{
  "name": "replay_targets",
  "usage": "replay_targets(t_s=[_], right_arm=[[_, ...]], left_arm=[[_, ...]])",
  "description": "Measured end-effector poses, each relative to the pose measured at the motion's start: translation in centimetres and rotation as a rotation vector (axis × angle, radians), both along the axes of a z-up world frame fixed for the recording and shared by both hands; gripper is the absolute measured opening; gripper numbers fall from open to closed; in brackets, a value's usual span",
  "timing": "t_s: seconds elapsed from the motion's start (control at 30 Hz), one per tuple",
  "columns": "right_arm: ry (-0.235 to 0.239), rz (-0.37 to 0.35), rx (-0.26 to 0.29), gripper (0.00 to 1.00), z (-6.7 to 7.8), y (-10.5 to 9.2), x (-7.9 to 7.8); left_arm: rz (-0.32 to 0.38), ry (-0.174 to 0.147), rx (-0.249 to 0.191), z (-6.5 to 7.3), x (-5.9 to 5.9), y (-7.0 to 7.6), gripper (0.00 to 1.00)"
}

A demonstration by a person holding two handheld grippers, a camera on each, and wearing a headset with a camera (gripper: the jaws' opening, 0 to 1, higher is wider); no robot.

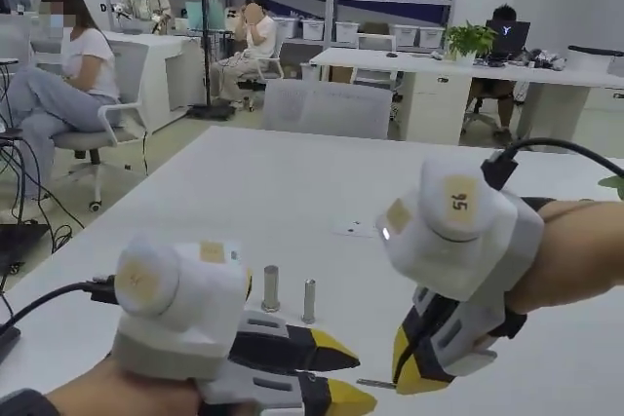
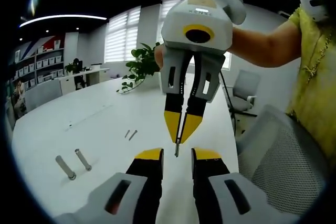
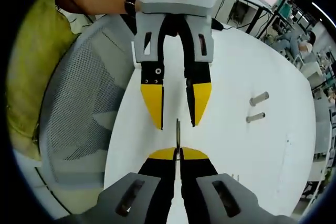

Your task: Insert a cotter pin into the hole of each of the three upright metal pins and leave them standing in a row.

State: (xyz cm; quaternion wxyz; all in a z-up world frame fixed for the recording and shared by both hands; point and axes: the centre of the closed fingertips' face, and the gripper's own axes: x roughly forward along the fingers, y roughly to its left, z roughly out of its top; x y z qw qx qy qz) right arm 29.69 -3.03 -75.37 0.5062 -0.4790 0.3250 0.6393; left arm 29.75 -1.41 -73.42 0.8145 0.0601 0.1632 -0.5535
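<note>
Right gripper (image 3: 177, 154) pinched closed, facing left gripper (image 3: 177, 123), fingers parted.

Pins (image 1: 271, 288): grey metal, smooth, dull sheen
Cotter pin (image 3: 178, 129): thin bare metal
Table (image 1: 292, 192): white, smooth, matt
Chair (image 3: 89, 103): grey mesh cloth
Left gripper (image 2: 177, 156): white matt plastic

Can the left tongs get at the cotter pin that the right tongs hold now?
Probably yes: the left tongs stand open facing the cotter pin, which sticks out from the right tongs, nothing between.

Parts count at the workbench
I count two upright metal pins (image 1: 270, 287), one cotter pin (image 3: 178, 132) clamped off the surface, and two loose cotter pins (image 2: 129, 134) lying side by side: three cotter pins total.
</note>
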Motion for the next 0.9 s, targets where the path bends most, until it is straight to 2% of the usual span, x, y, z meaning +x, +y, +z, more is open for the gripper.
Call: replay_targets(t_s=[0.37,0.7,0.9], right_arm=[[-0.008,0.012,0.010,0.03,0.3,0.6,-0.1],[-0.015,0.020,0.018,0.03,0.6,1.0,-0.3],[-0.018,0.023,0.015,0.03,0.6,1.1,-0.3]], left_arm=[[-0.008,0.018,-0.004,0.0,0.1,-0.4,0.08],[-0.008,0.028,0.007,-0.3,0.1,-0.3,0.02],[-0.009,0.037,0.006,-0.3,0.1,-0.3,0.02]])
